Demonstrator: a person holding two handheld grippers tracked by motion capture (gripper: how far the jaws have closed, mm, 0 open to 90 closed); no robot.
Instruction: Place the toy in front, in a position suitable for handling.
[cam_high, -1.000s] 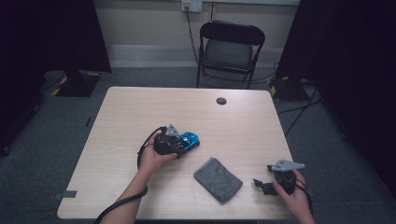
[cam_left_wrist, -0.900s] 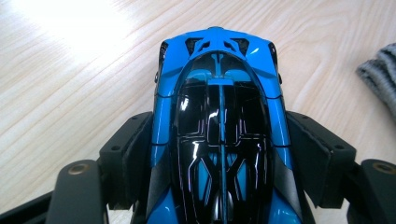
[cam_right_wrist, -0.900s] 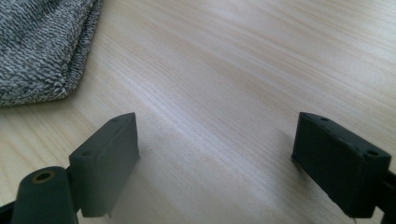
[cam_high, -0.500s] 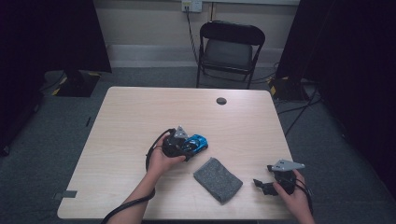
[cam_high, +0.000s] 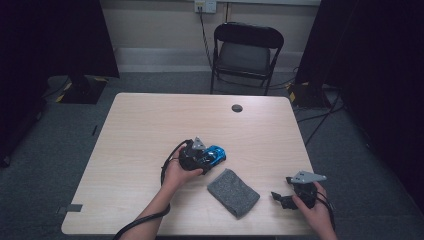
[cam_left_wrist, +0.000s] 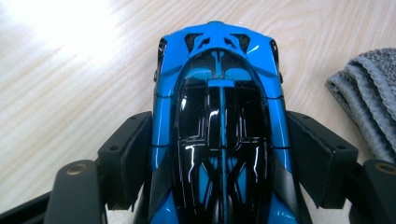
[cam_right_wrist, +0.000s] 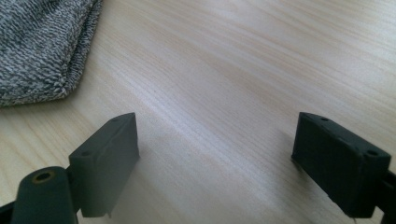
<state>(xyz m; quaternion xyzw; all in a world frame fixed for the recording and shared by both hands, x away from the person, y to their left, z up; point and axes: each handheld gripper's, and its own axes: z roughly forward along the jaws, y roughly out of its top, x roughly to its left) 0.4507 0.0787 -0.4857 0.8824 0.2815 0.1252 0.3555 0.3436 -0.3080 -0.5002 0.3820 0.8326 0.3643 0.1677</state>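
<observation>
- The right gripper (cam_high: 285, 199) rests at the near right corner of the table (cam_high: 150, 125), its jaws spread wide over bare wood with nothing between them. My guess is that it waits there so as to stay clear of the work.
- The grey cloth (cam_high: 233, 192) lies flat just left of that gripper, near the front edge. It is folded and untouched, probably laid ready for wiping or for setting the car on.
- The left gripper (cam_high: 212, 156) holds the blue toy car (cam_left_wrist: 219, 116) a little farther in, just beyond the cloth's far left corner. The jaws are clamped on the car's two flanks about mid-body, nose pointing away from the hand. Gripping the widest, flattest part likely keeps the glossy shell from slipping or twisting.
- The car sits low over the table, close beside the cloth but not on it.
- A small dark round piece (cam_high: 237, 108) sits well beyond, near the far edge.
- A folding chair (cam_high: 245, 55) stands behind the table.
</observation>
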